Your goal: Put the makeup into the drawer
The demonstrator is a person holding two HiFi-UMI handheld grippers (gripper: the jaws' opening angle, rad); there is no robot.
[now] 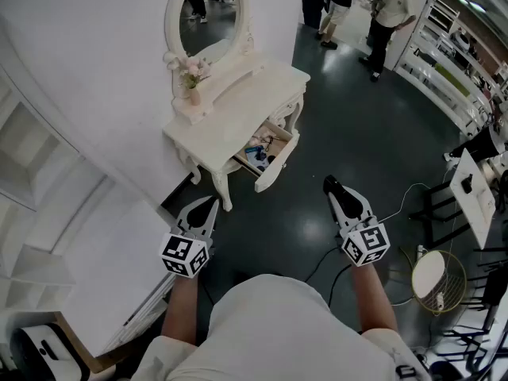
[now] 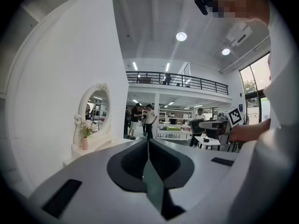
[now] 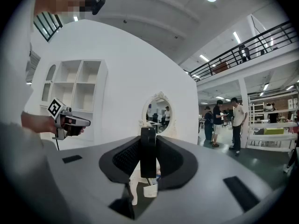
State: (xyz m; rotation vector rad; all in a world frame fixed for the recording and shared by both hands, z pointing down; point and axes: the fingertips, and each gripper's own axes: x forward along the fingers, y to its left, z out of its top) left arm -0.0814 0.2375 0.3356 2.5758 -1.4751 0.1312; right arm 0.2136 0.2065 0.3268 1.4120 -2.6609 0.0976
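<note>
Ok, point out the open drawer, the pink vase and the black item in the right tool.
open drawer [image 1: 279, 163]: head view, on its white front panel.
pink vase [image 1: 194, 96]: head view, on its body.
black item [image 3: 148, 148]: right gripper view, on its flat face between the jaws.

Mirror [image 1: 208, 10] and vase [image 1: 194, 94] on dressing table [image 1: 250, 94]; drawer [image 1: 279, 165] open at its front, items [image 1: 260, 151] inside. Left gripper [image 1: 209, 205] and right gripper [image 1: 335, 190] before table, well apart; makeup [image 3: 148, 148] between right one's jaws.
</note>
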